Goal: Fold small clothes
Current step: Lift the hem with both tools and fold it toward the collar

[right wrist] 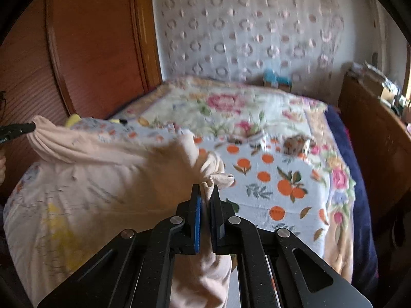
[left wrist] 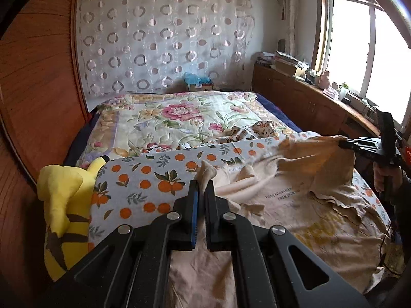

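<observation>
1. The left claw (left wrist: 203,187) is clamped on one corner of the beige shirt (left wrist: 295,205).
2. The right claw (right wrist: 208,192) pinches another corner, so the shirt hangs stretched just above the bed (left wrist: 133,179), ready for folding.

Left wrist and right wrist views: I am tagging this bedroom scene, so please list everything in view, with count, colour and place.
beige garment: one, pale beige with printed text, spread on the orange-print sheet, two bunched corners lifted.
orange-print sheet: one, white with oranges, near part of the bed.
floral quilt: one, cream with pink flowers, far part of the bed.
patterned cloth: one, brown and white, crumpled on the quilt.
yellow plush toy: one, yellow with brown stripes, at the bed's left edge.
curtain: one, white with rings, back wall.
wooden cabinet: one, brown, under the window.
left gripper: black, jaws shut on the garment.
right gripper: black, jaws shut on the garment.
</observation>
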A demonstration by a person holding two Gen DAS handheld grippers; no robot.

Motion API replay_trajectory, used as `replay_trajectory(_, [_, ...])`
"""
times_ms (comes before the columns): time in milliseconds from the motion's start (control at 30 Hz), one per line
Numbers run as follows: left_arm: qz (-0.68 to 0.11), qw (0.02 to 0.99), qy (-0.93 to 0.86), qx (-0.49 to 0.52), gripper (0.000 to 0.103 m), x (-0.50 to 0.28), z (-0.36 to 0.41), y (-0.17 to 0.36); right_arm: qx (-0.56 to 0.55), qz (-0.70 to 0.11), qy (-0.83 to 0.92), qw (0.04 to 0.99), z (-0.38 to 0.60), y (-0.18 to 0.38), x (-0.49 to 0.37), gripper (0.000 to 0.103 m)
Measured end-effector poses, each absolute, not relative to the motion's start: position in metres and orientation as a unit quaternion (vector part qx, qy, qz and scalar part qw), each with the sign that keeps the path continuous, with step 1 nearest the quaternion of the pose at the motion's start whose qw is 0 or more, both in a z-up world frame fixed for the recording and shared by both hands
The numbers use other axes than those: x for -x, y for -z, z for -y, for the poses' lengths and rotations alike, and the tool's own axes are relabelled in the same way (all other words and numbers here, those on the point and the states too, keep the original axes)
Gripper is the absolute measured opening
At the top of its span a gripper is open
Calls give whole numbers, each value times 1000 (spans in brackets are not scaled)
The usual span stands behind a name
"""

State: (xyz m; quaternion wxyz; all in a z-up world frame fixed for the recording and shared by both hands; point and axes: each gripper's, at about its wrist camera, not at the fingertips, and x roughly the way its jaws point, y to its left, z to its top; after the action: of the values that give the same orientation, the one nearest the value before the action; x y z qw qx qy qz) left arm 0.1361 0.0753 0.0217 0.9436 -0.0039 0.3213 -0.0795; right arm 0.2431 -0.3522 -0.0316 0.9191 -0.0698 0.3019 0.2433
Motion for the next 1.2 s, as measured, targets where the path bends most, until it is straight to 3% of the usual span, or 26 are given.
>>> replay_trajectory(500, [-286,956,66,14,5,-20,-77,-28,56,-256,-240,935,402,29,-115,5])
replay_trajectory(1200, [-307,950,52,-1,5,64,-79,-6,73,-316,-223,919,424,26,-23,5])
